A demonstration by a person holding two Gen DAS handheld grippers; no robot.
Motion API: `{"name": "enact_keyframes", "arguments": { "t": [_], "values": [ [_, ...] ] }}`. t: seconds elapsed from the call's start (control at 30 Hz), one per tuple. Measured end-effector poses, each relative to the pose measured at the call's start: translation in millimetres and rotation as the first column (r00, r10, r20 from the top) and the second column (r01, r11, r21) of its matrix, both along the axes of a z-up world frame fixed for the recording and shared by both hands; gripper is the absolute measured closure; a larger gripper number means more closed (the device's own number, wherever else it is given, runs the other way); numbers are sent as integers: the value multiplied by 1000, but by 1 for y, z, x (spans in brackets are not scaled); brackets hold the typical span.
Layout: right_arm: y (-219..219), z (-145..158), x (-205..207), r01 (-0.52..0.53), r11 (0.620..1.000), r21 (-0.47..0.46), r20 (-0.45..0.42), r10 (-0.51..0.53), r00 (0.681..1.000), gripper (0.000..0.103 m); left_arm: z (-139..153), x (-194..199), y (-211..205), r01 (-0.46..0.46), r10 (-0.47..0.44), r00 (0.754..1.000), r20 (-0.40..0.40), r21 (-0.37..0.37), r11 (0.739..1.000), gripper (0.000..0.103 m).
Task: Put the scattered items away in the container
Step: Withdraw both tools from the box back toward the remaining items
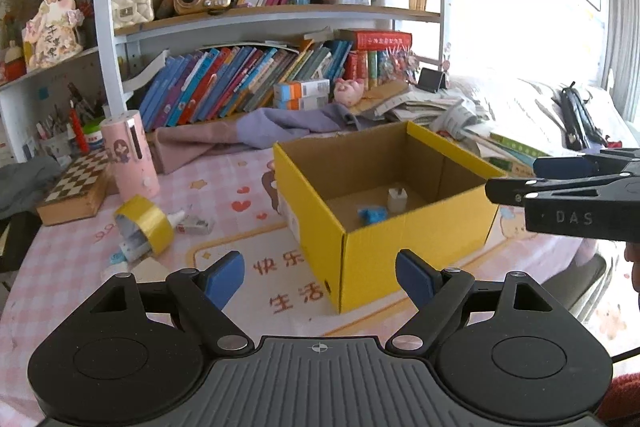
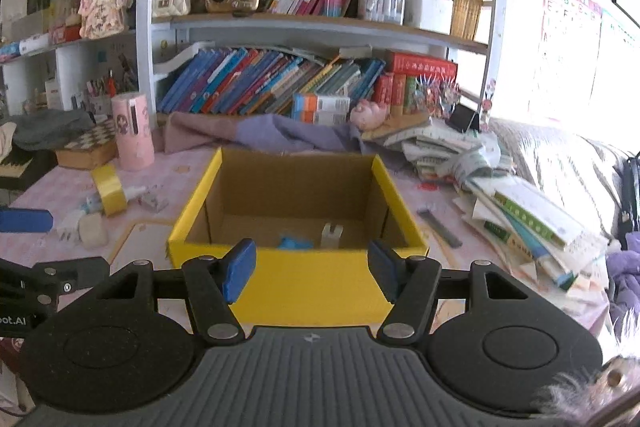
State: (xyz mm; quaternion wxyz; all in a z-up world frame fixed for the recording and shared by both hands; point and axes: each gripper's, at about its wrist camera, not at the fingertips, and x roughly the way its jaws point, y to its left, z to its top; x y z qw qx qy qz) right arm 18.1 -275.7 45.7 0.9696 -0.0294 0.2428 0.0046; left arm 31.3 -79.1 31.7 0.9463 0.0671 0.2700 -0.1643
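Desk scene: both grippers open and empty at the box.

Left wrist: pink checked tablecloth (image 1: 60, 267) below bookshelves (image 1: 276, 11); left gripper (image 1: 320, 277) spread wide, holding nothing; yellow cardboard box (image 1: 400, 243) holds a blue item (image 1: 372, 215) and white item (image 1: 397, 199); tape roll (image 1: 146, 223) lies left.
Right wrist: right gripper (image 2: 312, 269) spread wide, empty, just before the box (image 2: 296, 279); eraser (image 2: 93, 231) left.

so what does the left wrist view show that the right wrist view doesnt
Only the left wrist view shows the box's yellow outer corner and the right gripper from the side.

Only the right wrist view shows the grey metal strip on the table right of the box and the white eraser-like block.

Both show the yellow box, the blue item and white item inside it, and the yellow tape roll.
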Motion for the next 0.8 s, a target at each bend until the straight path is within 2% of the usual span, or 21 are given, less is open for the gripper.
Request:
{"name": "enact_keyframes", "arguments": {
  "t": [0.23,0.53,0.8],
  "values": [
    [22,-18,-17,14,1000,17,-33,-14,999,41,-14,-16,20,-33,34,999,-29,19,999,18],
    [57,-36,-24,-88,995,45,-141,93,986,36,-31,-31,41,-64,67,994,-88,35,997,18],
    [78,-44,-23,-135,989,54,-183,143,973,35,-38,-39,60,-106,110,986,-126,42,993,18]
  ]
}}
